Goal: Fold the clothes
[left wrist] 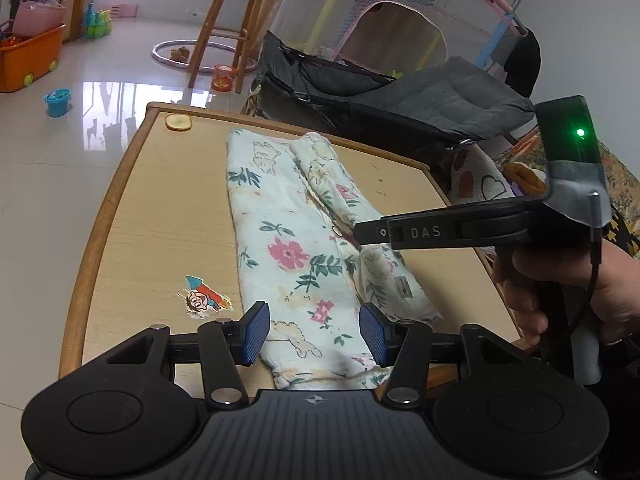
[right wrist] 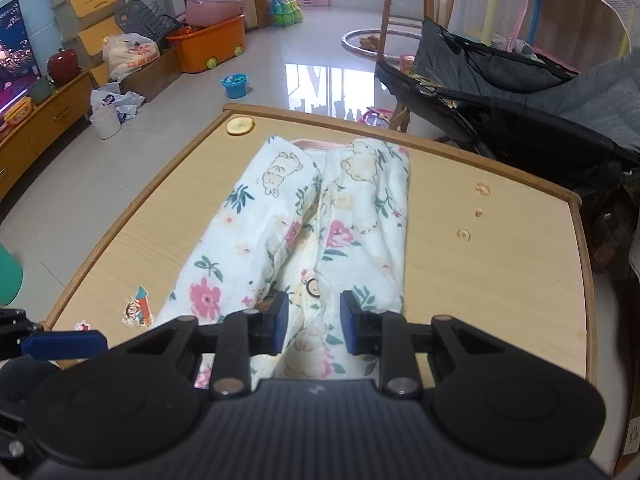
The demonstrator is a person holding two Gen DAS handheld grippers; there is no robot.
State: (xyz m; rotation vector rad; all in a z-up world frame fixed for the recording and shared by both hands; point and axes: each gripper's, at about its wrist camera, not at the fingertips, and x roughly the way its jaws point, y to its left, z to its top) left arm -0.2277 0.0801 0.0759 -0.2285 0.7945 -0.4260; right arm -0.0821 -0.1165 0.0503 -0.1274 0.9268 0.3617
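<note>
A white floral cotton garment [left wrist: 304,248], folded into a long strip, lies on the light wooden desk [left wrist: 160,216]. The left tool [left wrist: 314,334] hovers over its near end, jaws half-wide and empty. The right tool [right wrist: 314,322] hangs over the same end, jaws narrow, cloth beneath, nothing gripped.

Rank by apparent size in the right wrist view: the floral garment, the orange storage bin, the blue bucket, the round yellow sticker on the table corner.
1. floral garment
2. orange storage bin
3-4. blue bucket and round yellow sticker look alike; the bucket is farther away.
</note>
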